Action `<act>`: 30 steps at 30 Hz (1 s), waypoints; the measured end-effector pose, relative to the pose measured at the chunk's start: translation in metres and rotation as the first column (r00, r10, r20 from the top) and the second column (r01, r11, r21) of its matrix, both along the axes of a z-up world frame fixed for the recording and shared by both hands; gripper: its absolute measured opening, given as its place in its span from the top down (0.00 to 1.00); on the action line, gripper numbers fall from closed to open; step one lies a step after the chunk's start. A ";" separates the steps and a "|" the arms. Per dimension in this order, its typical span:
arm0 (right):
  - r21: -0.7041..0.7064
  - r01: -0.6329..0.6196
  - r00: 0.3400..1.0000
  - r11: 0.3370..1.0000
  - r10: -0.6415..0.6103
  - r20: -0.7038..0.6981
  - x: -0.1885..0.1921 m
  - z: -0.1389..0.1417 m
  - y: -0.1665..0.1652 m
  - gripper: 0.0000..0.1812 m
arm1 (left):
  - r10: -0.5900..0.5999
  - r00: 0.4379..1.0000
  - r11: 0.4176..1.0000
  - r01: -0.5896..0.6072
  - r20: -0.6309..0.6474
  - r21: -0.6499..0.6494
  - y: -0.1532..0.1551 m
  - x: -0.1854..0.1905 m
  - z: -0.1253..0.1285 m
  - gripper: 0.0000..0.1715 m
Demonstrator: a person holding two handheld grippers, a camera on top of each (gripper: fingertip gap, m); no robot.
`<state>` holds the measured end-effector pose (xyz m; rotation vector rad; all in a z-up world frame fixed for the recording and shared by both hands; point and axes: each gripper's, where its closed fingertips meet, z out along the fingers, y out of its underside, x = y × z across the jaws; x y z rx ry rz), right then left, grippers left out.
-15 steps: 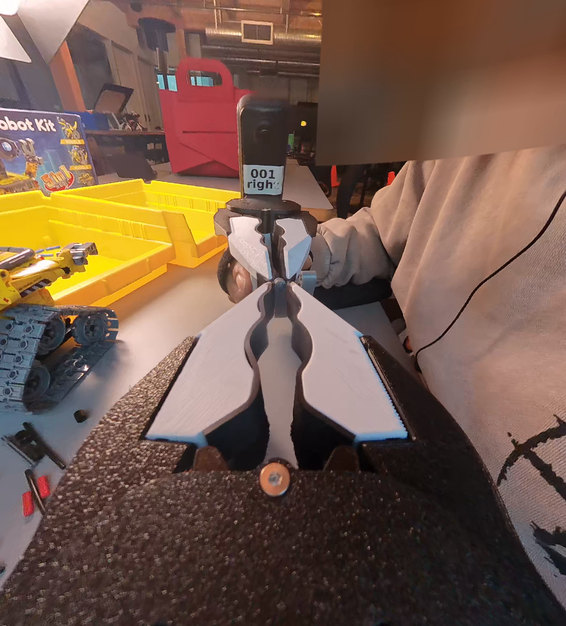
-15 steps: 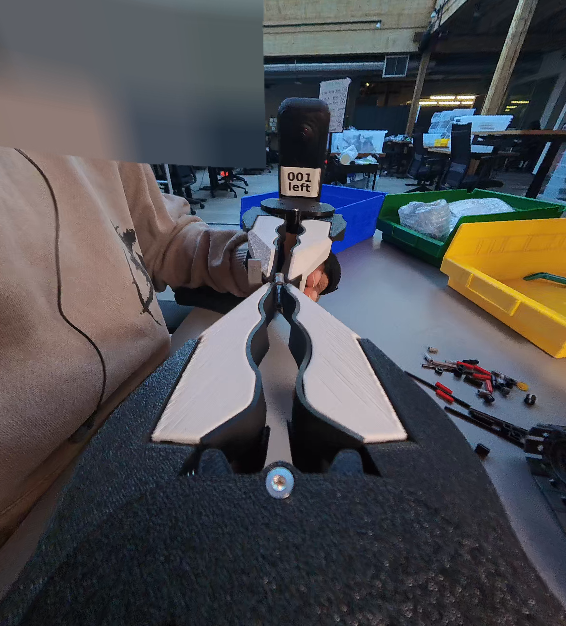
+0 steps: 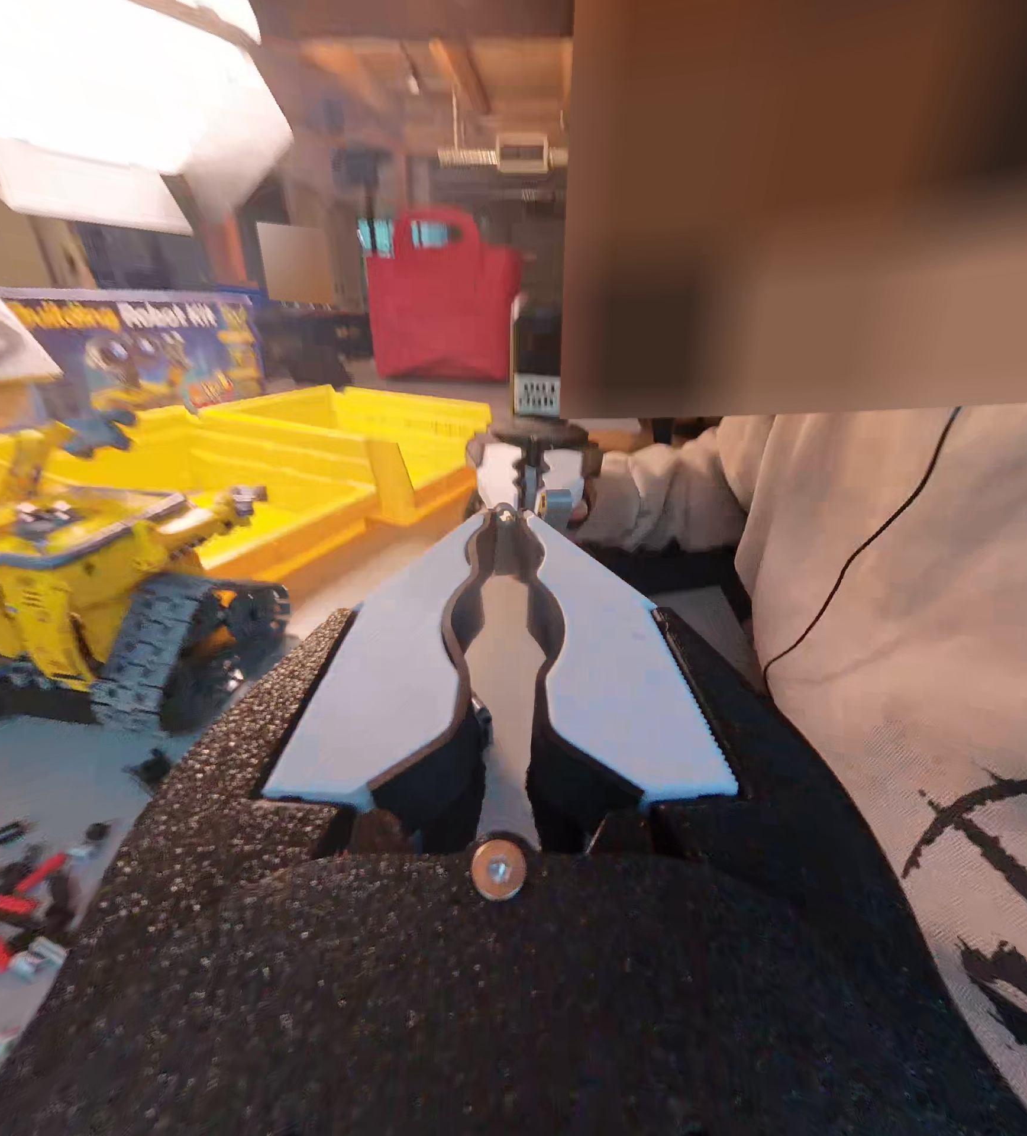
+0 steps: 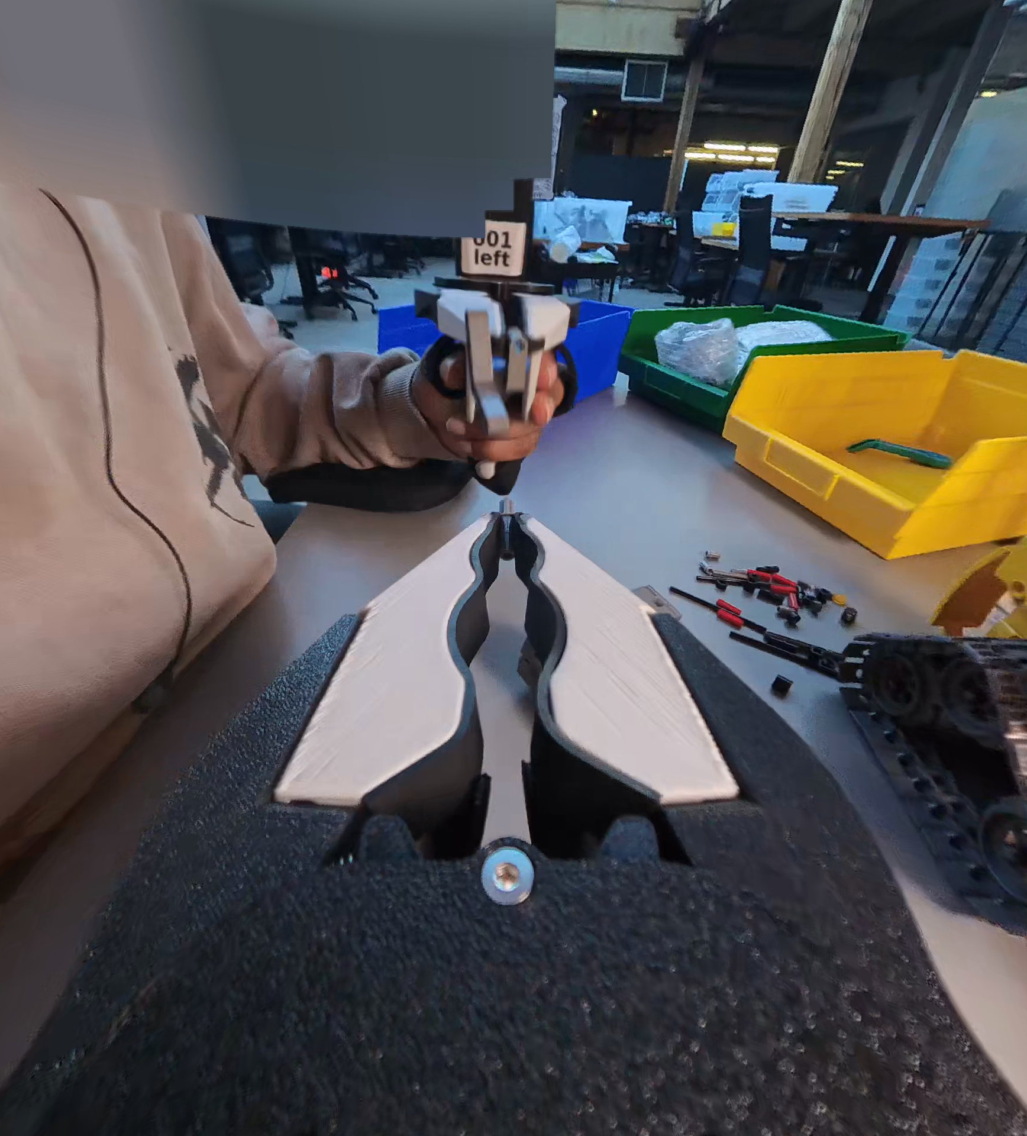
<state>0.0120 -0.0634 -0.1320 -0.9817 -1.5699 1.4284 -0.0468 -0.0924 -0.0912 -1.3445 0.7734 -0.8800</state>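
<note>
A yellow tracked toy vehicle (image 4: 984,707) and loose small parts (image 4: 763,590) are seen at 3 o'clock on the tabletop (image 4: 609,467). The right hand-held gripper (image 4: 506,522) is closed on a small grey pin (image 4: 506,510). The left hand-held gripper (image 3: 506,519) is pinched on a small grey piece (image 3: 505,511).

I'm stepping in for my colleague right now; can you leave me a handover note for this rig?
Left gripper: shut on a bent grey plastic piece, held above the grey table.
Right gripper: shut on a small grey pin, pointing toward the left one, not touching.
Yellow toy robot with black tracks stands on the table; loose red and black small parts lie beside it.
</note>
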 end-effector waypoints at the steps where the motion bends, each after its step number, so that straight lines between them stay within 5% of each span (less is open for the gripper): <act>1: 0.037 0.010 1.000 0.999 -0.010 0.009 -0.003 -0.003 0.000 0.98 | -0.017 0.999 1.000 0.015 -0.049 -0.027 0.004 0.010 -0.011 0.97; 7: 0.136 0.096 0.995 0.986 -0.097 -0.004 0.002 -0.006 0.013 0.98 | -0.027 0.993 0.995 0.016 -0.114 -0.100 0.013 0.016 -0.037 0.97; 23: 0.242 0.437 0.898 0.866 -0.438 -0.054 0.008 0.000 0.083 0.98 | 0.058 0.990 0.990 -0.073 -0.127 -0.122 0.027 0.008 -0.048 0.97; 26: 0.248 0.666 0.745 0.703 -0.642 -0.180 0.043 0.041 0.141 0.98 | 0.064 0.988 0.988 -0.082 -0.141 -0.127 0.029 0.009 -0.052 0.97; 30: 0.080 0.949 0.316 0.306 -0.920 -0.232 0.165 0.108 0.268 0.98 | 0.050 0.989 0.987 -0.070 -0.136 -0.148 0.030 0.012 -0.055 0.97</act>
